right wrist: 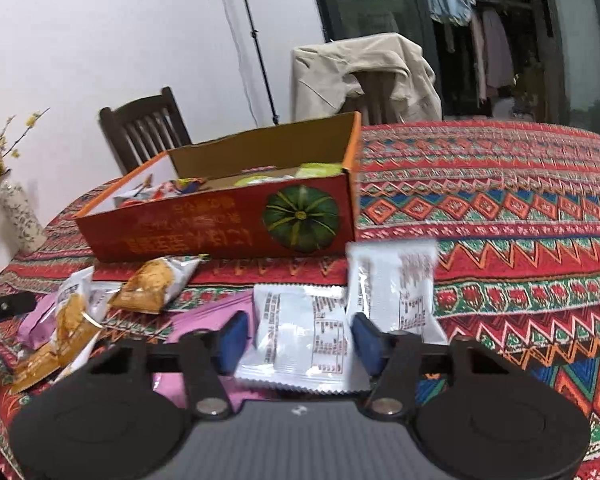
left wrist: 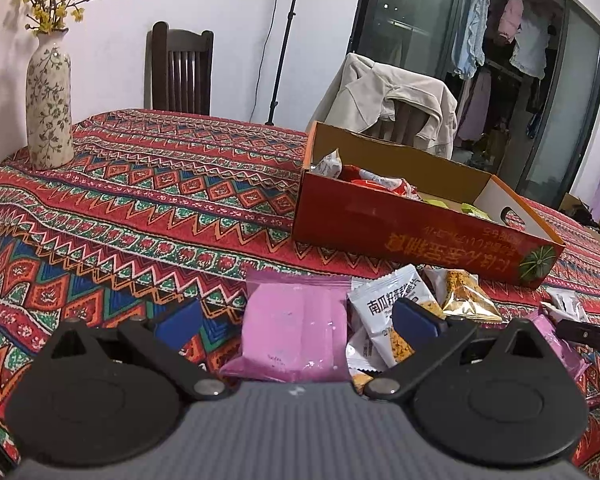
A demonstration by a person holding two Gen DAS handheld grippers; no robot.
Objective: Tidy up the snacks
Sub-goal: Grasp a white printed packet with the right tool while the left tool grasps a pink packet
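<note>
Patterned tablecloth; right claw grips white packet

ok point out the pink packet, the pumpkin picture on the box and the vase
pink packet (left wrist: 296,326), left wrist view, middle of its face
pumpkin picture (right wrist: 301,218), right wrist view, centre of the green pumpkin on the box side
vase (left wrist: 49,114), left wrist view, middle of its body
</note>
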